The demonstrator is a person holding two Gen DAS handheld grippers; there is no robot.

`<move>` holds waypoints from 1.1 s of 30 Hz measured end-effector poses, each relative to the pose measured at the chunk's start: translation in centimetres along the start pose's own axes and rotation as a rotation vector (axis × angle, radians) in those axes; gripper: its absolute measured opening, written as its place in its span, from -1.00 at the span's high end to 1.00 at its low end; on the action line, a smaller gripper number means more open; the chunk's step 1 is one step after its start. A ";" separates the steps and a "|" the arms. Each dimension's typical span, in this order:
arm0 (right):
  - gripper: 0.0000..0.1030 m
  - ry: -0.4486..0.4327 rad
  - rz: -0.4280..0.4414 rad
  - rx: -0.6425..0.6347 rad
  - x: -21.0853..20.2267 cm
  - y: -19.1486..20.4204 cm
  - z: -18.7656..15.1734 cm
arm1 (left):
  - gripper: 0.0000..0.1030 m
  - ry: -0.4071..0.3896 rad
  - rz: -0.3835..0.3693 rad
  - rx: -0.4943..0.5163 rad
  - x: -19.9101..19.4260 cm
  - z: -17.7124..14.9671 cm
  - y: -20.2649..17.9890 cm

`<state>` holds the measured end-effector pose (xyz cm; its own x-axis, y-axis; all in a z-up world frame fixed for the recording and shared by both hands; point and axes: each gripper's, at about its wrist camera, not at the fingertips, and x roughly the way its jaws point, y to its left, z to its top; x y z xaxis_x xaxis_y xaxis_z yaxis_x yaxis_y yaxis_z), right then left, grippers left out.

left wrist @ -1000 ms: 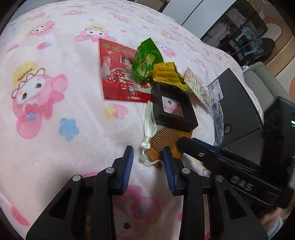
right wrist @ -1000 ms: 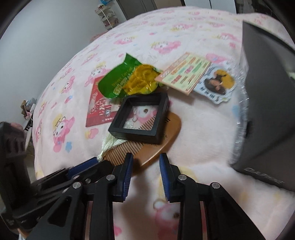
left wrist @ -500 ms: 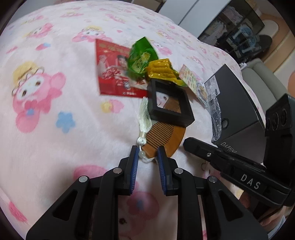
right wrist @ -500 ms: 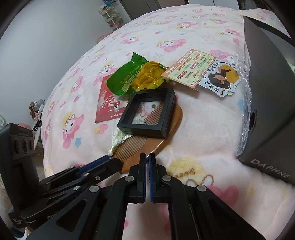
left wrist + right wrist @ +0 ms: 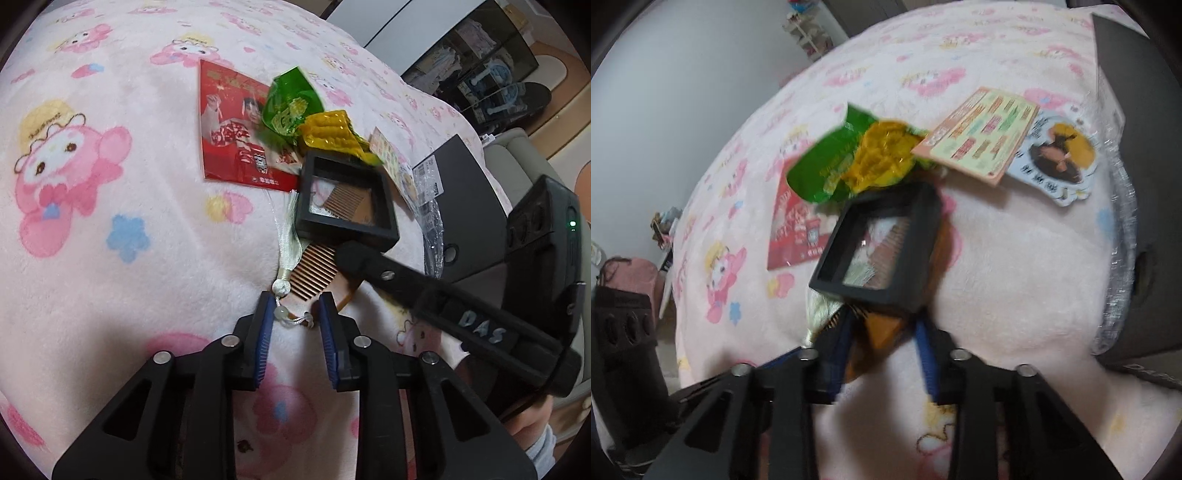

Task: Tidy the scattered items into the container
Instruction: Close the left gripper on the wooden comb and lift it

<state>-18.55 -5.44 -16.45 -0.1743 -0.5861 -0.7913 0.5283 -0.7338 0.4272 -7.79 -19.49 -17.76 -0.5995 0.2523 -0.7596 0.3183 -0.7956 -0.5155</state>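
Note:
A wooden comb (image 5: 317, 269) with a pale tassel (image 5: 290, 236) and bead cord lies on the pink blanket, half under a black square frame box (image 5: 347, 199). My left gripper (image 5: 295, 310) is open, its fingers on either side of the comb's cord end. My right gripper (image 5: 886, 332) is open around the comb's wooden edge (image 5: 882, 328), just below the frame box (image 5: 879, 251). A red card (image 5: 232, 140), green packet (image 5: 291, 107), yellow packet (image 5: 332, 136), printed card (image 5: 982, 140) and sticker (image 5: 1060, 158) lie behind. The dark container box (image 5: 1137, 184) stands at right.
The patterned pink blanket (image 5: 110, 221) covers the whole surface. The right gripper's arm (image 5: 443, 306) crosses the left wrist view at right. Crinkled clear plastic (image 5: 1119, 258) lies along the box's side. Shelves and a glass cabinet (image 5: 480, 74) stand beyond the bed.
Both grippers have opened from nearly shut half a second ago. Both have moved forward to the comb, the right one now under the frame box's near edge.

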 end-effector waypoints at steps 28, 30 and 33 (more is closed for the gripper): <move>0.55 -0.056 -0.124 0.085 -10.1 -2.0 -8.5 | 0.34 0.048 -0.159 0.133 0.1 -1.9 -3.6; 0.55 -0.047 -0.138 0.110 -10.1 -2.9 -8.5 | 0.27 0.061 -0.144 0.149 0.8 -1.9 -4.2; 0.54 -0.034 -0.160 0.146 -10.0 -4.2 -8.5 | 0.15 0.086 -0.105 0.168 2.0 -2.0 -4.8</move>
<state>-11.94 6.43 -14.06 -0.2755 -0.4675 -0.8399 0.3659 -0.8590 0.3581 -9.06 -14.08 -17.64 -0.5558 0.3788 -0.7400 0.1263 -0.8413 -0.5256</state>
